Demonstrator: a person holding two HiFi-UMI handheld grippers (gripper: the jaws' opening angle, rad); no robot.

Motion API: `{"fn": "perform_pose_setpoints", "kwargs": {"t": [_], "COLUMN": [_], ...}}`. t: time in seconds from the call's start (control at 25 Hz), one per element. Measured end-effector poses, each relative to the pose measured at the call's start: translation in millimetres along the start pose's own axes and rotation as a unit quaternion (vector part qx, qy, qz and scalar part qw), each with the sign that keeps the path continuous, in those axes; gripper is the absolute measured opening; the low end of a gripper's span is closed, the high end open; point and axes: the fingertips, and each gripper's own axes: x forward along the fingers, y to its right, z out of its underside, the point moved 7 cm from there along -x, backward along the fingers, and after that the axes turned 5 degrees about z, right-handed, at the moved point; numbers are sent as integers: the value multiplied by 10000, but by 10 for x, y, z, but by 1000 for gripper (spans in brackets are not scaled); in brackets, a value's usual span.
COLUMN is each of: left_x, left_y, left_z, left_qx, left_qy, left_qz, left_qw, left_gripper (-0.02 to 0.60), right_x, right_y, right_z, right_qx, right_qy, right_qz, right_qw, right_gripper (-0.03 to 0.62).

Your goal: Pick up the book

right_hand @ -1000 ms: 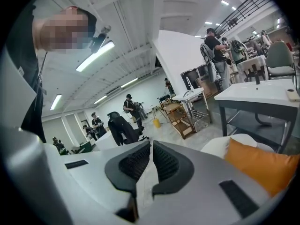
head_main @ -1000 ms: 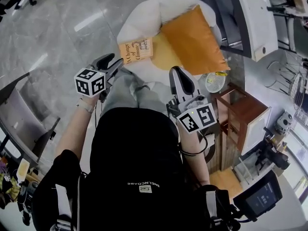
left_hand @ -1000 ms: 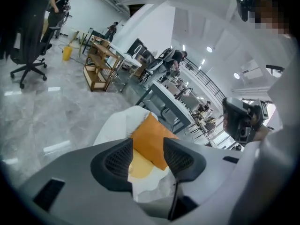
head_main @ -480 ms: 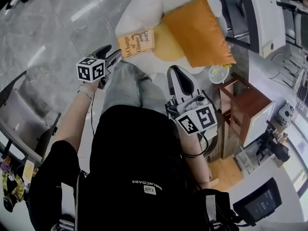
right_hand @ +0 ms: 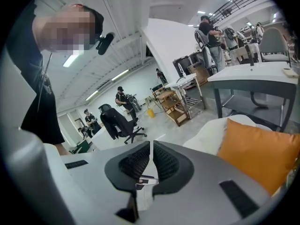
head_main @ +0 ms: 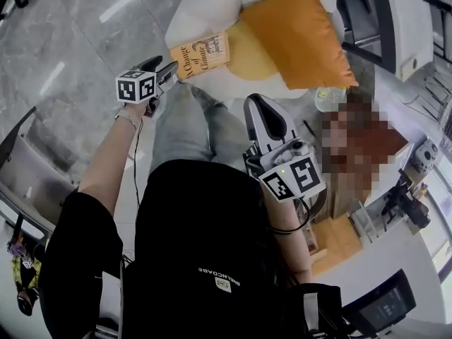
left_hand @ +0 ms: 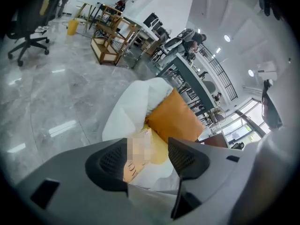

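The book (head_main: 200,54), with a tan-orange cover and dark lettering, lies flat on the front of the white armchair's seat (head_main: 212,83). My left gripper (head_main: 168,68) hovers just short of the book's near left corner. Its jaws are opening and nothing is gripped. In the left gripper view the book (left_hand: 132,168) shows through the wide gap of that gripper (left_hand: 149,156), further off than the pads. My right gripper (head_main: 257,103) hangs above my right knee, shut and empty. In its own view the right gripper (right_hand: 151,149) shows only a thin slit between the pads.
An orange pillow (head_main: 300,30) leans at the armchair's back right, with a yellow cushion (head_main: 251,56) under it beside the book. My legs in grey trousers (head_main: 191,129) reach to the seat's front. A small fan (head_main: 330,97) stands right of the chair and a grey seat (head_main: 28,182) at the far left.
My left gripper has dropped and gone forward, closer to the book, and its jaws have spread wider. The right gripper has sunk a little over my knee.
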Motion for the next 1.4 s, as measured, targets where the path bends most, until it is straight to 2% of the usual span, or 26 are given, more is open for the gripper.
{"fn": "perform_pose_setpoints", "kwargs": {"t": [0.44, 0.68, 0.76, 1.08, 1.4], "left_x": [493, 753, 855, 1089, 1292], "left_y": [-639, -860, -926, -1261, -1394], "left_z": [182, 351, 400, 575, 572], "left_qx": [41, 497, 535, 312, 430], "left_qy": [-497, -1013, -1117, -1263, -1202], "left_qz": [-91, -201, -192, -181, 131], "left_qw": [9987, 9934, 9921, 9913, 9917], "left_gripper": [266, 276, 278, 279, 281], "right_x": [377, 502, 529, 678, 799], "right_y": [103, 162, 215, 309, 338], "right_z": [243, 386, 440, 671, 879], "right_qx": [181, 297, 352, 523, 662], "right_qy": [-109, -188, -195, -236, -313], "right_qz": [-41, -10, 36, 148, 208], "right_qw": [9998, 9994, 9992, 9982, 9971], "right_gripper": [40, 40, 40, 40, 40]}}
